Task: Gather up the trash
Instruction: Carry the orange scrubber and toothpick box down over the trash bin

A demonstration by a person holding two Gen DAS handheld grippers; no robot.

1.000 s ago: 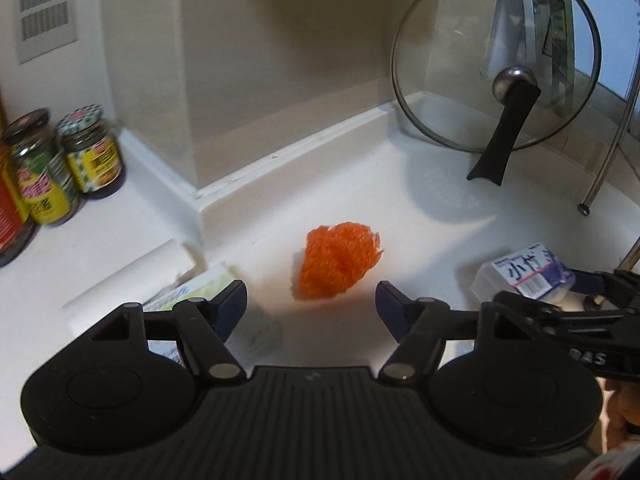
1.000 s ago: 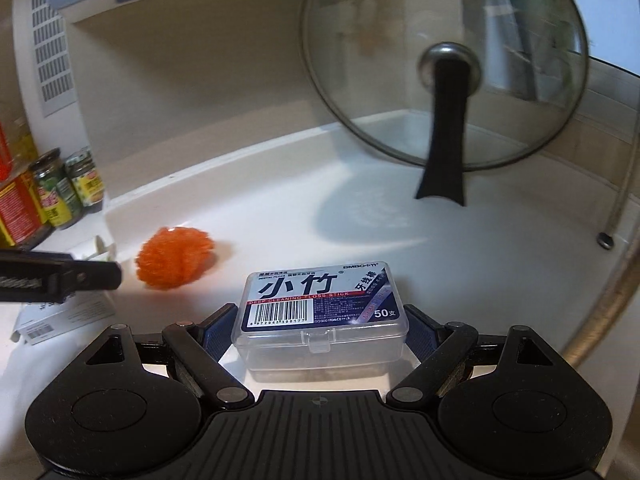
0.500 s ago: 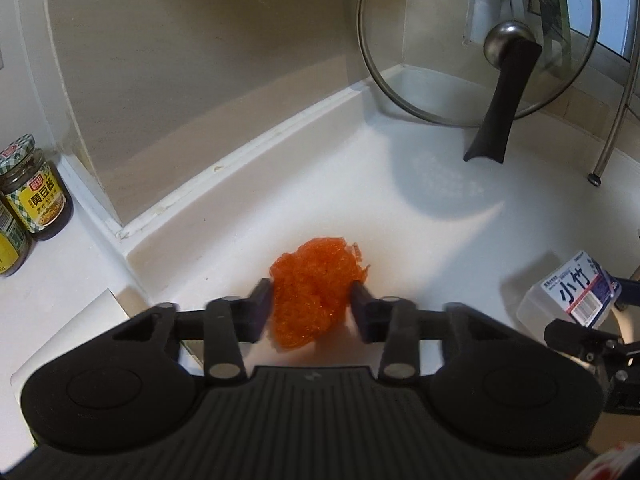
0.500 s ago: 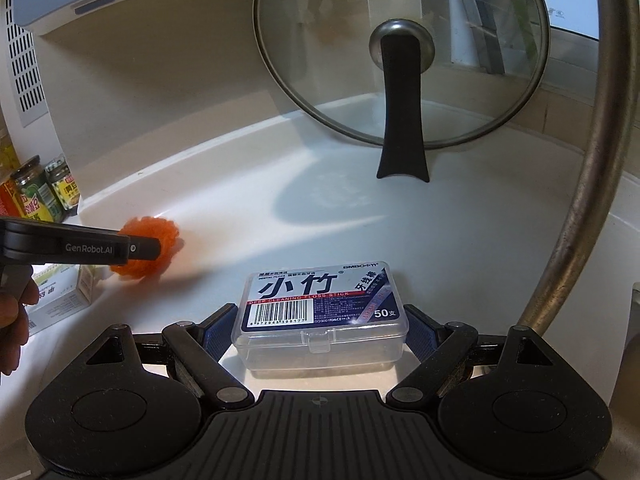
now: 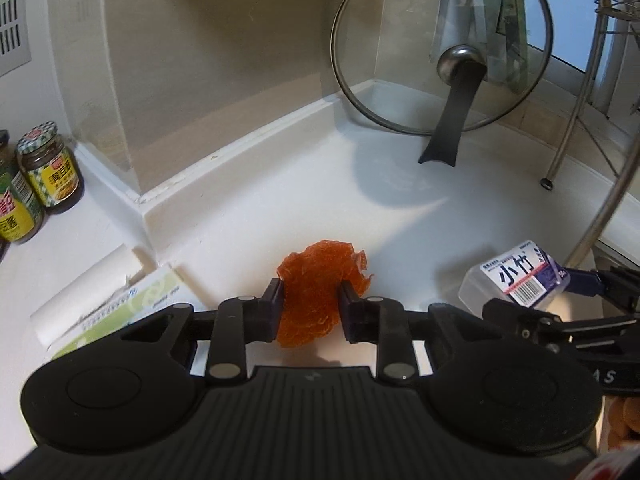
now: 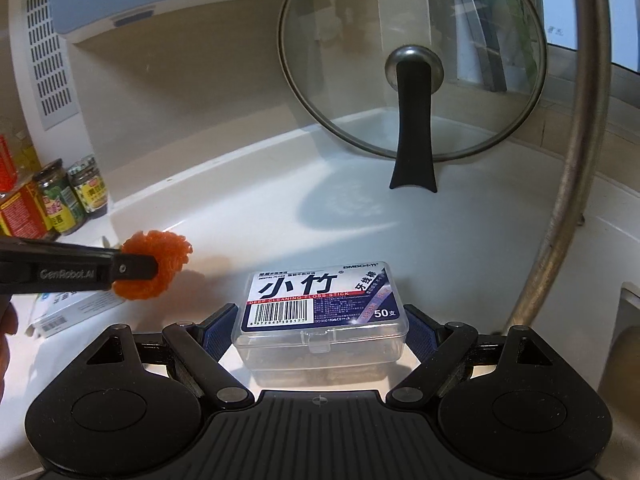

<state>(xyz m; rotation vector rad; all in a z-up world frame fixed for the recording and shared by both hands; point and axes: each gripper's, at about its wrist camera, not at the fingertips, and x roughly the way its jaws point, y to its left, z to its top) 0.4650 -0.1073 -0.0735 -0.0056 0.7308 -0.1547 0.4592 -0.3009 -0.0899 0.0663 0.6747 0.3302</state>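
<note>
Item one: orange mesh wad (image 5: 316, 292), squeezed between our left gripper (image 5: 311, 304) pads, whose jaws have just been closing on it; it sits dead ahead of that gripper, just above the white counter (image 5: 400, 240).

Item two: floss box (image 6: 324, 304), clamped across its long axis in our right gripper (image 6: 320, 330).

Beyond: glass lid (image 6: 412, 68), jars (image 5: 50, 168), carton (image 5: 132, 304) lying left of our left gripper.
</note>
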